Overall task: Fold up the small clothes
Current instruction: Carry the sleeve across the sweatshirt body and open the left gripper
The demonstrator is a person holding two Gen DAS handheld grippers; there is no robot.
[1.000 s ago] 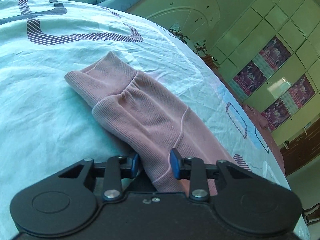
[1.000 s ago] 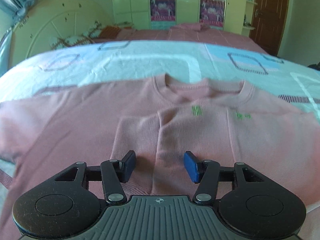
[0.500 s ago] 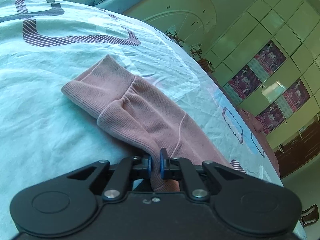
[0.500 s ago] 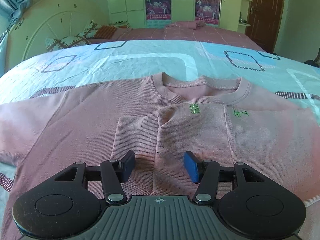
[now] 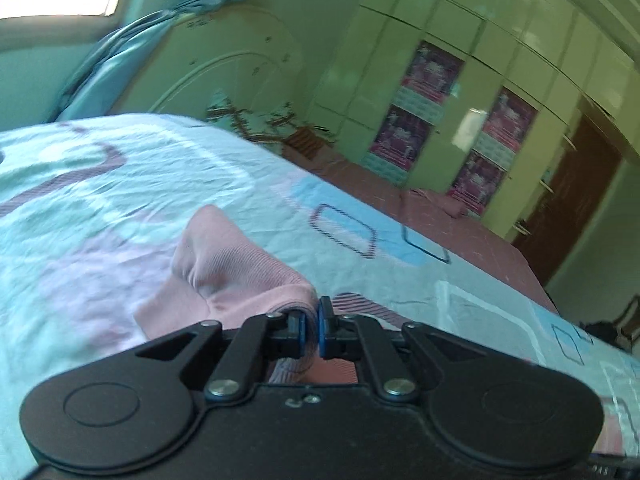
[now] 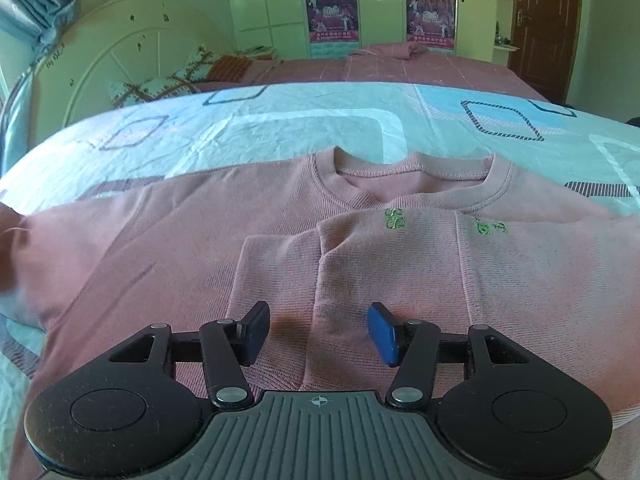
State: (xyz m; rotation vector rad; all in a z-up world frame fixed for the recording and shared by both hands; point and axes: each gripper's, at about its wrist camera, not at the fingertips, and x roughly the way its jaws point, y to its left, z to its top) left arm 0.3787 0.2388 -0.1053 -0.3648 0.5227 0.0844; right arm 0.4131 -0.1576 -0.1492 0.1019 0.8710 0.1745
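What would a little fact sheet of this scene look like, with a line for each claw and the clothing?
Garment: pink sweatshirt, lying flat on the bed sheet
Right sleeve: folded across the chest
Left sleeve: bunched sleeve, pinched at its edge
Left claw: shut on the sleeve
Right claw: open, above the folded fabric
Background: green wardrobe, brown door

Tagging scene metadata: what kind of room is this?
Most likely a home bedroom. The pink sweater lies on a bed with a patterned sheet, a white arched headboard and pillows behind it, and a tall wardrobe on the far wall.
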